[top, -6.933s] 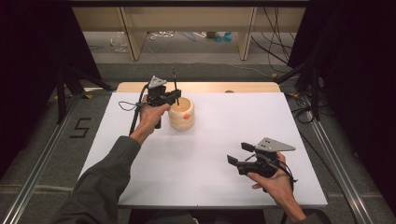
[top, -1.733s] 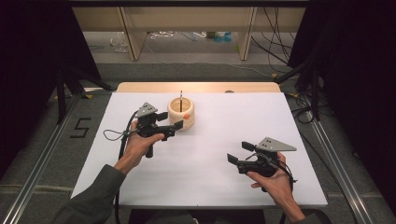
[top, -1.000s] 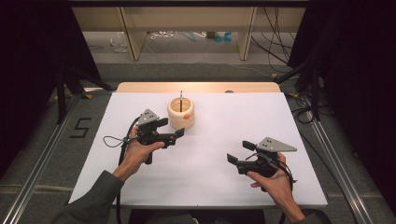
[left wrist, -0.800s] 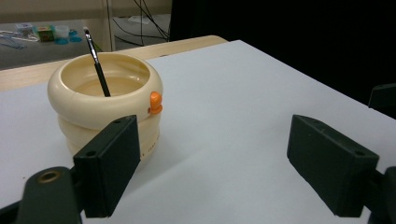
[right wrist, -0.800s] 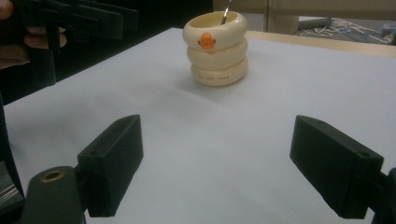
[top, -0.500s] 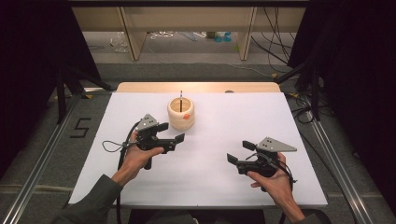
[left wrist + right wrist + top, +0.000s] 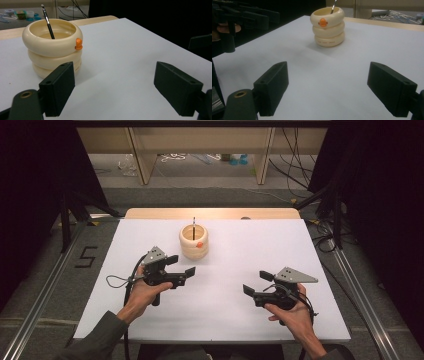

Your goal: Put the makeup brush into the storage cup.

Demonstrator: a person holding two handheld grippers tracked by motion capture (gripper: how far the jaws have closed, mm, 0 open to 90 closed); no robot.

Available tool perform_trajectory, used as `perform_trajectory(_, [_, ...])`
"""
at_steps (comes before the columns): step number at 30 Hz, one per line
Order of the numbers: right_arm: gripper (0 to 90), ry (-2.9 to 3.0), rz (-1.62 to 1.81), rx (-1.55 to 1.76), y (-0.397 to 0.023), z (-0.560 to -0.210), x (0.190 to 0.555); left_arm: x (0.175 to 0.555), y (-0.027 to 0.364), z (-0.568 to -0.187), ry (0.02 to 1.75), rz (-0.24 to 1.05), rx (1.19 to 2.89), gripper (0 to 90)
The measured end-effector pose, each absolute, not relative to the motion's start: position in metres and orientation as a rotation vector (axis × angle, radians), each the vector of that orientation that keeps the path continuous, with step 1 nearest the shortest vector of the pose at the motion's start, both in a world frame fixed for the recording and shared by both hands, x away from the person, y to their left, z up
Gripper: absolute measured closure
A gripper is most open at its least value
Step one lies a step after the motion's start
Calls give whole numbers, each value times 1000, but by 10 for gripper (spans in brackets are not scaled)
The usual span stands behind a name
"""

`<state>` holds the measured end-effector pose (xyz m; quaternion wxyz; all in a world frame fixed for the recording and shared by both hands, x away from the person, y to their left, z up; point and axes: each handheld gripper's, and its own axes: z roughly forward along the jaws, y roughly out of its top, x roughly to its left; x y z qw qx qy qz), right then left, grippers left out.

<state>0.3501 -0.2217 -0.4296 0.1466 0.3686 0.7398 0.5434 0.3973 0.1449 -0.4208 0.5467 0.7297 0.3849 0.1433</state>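
Nearest the person, the right gripper (image 7: 256,283) hovers over the near right part of the white table (image 7: 320,245), held from below by the right hand (image 7: 292,312); its jaws stand wide apart with nothing between them, and in the right gripper view only bare tabletop lies in the gap. A little farther in and to the left, the left gripper (image 7: 181,265) is held by the left hand (image 7: 142,292), its jaws likewise spread wide and empty, pointing toward the table's middle. Beyond it, near but clear of its jaws, stands the cream ringed holder (image 7: 194,241), upright toward the far middle of the table, with a small orange knob (image 7: 78,43) on its side. A thin black brush (image 7: 48,22) leans inside the holder, its tip rising above the rim.
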Motion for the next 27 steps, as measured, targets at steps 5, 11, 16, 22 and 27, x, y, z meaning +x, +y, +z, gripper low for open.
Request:
perform_trajectory(5, [182, 2124, 1562, 1055, -221, -430, 351, 393, 147, -423, 918, 338, 1727, 167])
perform_trajectory(11, [181, 2124, 1562, 1055, -221, -430, 350, 388, 148, -425, 913, 349, 1737, 164])
perform_trajectory(16, [181, 2123, 1562, 1055, -221, -430, 350, 383, 148, -426, 897, 352, 1744, 161])
perform_trajectory(22, [178, 2125, 1562, 1054, -221, -430, 350, 379, 151, -429, 885, 356, 1757, 157])
perform_trajectory(27, [173, 2127, 1556, 1057, -221, -430, 350, 376, 153, -431, 895, 355, 1742, 157])
